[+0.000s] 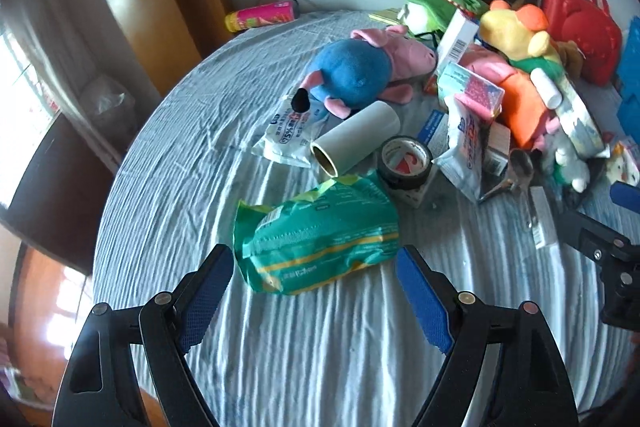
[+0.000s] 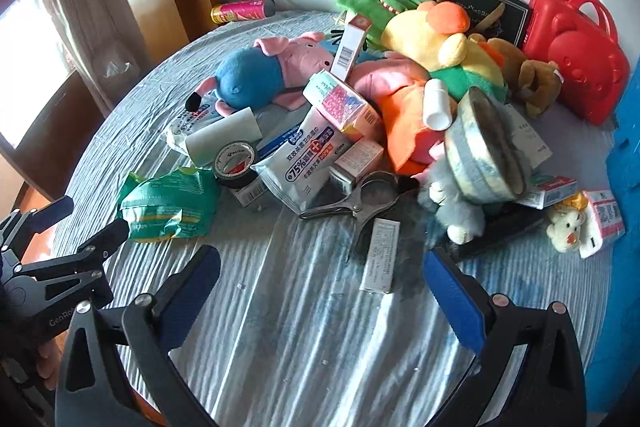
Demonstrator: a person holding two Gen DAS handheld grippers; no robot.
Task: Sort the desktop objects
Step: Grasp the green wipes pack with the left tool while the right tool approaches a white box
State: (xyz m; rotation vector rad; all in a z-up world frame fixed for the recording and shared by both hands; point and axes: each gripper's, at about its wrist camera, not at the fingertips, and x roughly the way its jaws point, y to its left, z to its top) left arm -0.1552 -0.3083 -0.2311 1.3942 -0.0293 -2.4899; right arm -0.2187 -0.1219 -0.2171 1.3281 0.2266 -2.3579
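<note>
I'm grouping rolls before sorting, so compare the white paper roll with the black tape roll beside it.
The white paper roll lies on its side, open end facing the camera; the black tape roll lies flat, hole upward. The white one is a long, plain tube; the black one is short and wide, with a red-and-white label inside. The white one rests on a wipes pack; the black one sits on a small box. Both have hollow cores.

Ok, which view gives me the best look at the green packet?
The left wrist view: the green packet lies large and whole on the cloth, just ahead of the open left claw. The right wrist view shows it smaller, at the far left, with one finger of the left claw crossing its corner.
</note>
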